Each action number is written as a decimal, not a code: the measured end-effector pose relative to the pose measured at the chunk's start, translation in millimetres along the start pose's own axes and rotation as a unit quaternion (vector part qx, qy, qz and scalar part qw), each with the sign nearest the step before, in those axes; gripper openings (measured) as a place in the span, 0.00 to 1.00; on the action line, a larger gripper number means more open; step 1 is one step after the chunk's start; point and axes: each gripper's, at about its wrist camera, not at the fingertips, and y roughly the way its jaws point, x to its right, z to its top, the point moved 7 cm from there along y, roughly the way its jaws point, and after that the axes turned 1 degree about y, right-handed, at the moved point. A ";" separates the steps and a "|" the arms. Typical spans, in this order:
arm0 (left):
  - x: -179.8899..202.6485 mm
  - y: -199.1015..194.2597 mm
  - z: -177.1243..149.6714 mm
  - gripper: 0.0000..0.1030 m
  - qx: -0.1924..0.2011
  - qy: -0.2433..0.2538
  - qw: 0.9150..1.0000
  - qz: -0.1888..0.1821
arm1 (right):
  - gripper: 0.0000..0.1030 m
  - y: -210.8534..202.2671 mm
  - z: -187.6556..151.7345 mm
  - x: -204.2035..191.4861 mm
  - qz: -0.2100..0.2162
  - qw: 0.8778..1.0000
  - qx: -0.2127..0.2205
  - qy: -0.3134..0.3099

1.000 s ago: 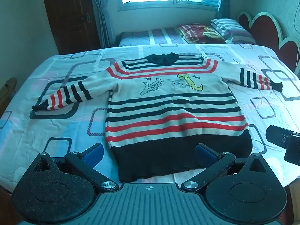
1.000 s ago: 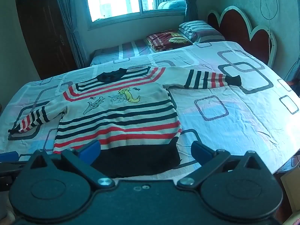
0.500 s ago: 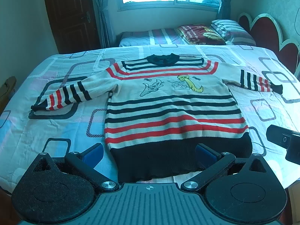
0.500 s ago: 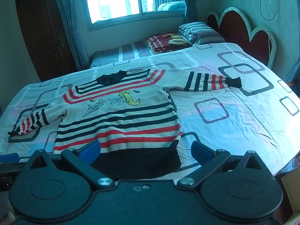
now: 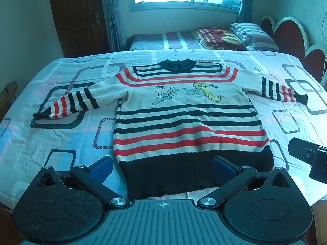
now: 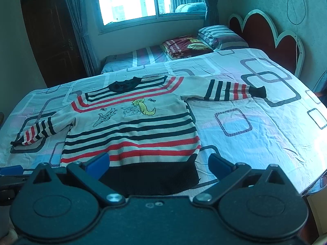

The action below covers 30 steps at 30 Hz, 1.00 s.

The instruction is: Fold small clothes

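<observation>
- Cream knit with black and red stripes made up the sweater (image 5: 190, 110), which lay flat and face up on the bed (image 5: 61, 126), collar toward the far edge and the broad black hem (image 5: 196, 175) close to the near edge.
- Both sleeves were spread outward: one sleeve (image 5: 69, 104) angled toward the left edge of the bed, the other sleeve (image 5: 284, 90) reached toward the right edge, each ending in a dark cuff.
- Two small cartoon figures, one outlined and one yellow (image 5: 206, 91), sat on the plain chest band between the striped parts.
- The left tool (image 5: 161, 166) stood wide, nothing between its blue pads (image 5: 101, 166); it hung just short of the near edge, one pad over the bedsheet to the left of the hem, the other over the hem itself. Whether either pad touched the cloth could not be told.
- The right tool (image 6: 157, 163) was also spread wide and gripped nothing; its left pad lay over the lowest stripes, its right pad over the sheet just past the hem's right corner.
- In the left wrist view part of the right tool's body showed dark at the right margin, above the near right part of the bed.
- The patterned bedsheet (image 6: 255, 138) bore rounded rectangle outlines and slight creases.
- Folded bedding and pillows (image 6: 204, 42) lay beyond the far edge, by the scalloped red headboard (image 6: 263, 32).
</observation>
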 end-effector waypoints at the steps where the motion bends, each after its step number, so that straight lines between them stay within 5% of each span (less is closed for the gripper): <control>1: 0.4 -0.5 0.1 1.00 0.000 0.000 1.000 -0.001 | 0.99 -0.2 0.0 -0.3 0.000 1.000 0.000 0.000; 30: -0.5 -2.3 -1.2 1.00 0.002 -0.009 1.000 -0.004 | 0.99 -2.0 0.0 1.2 0.004 1.000 -0.001 0.001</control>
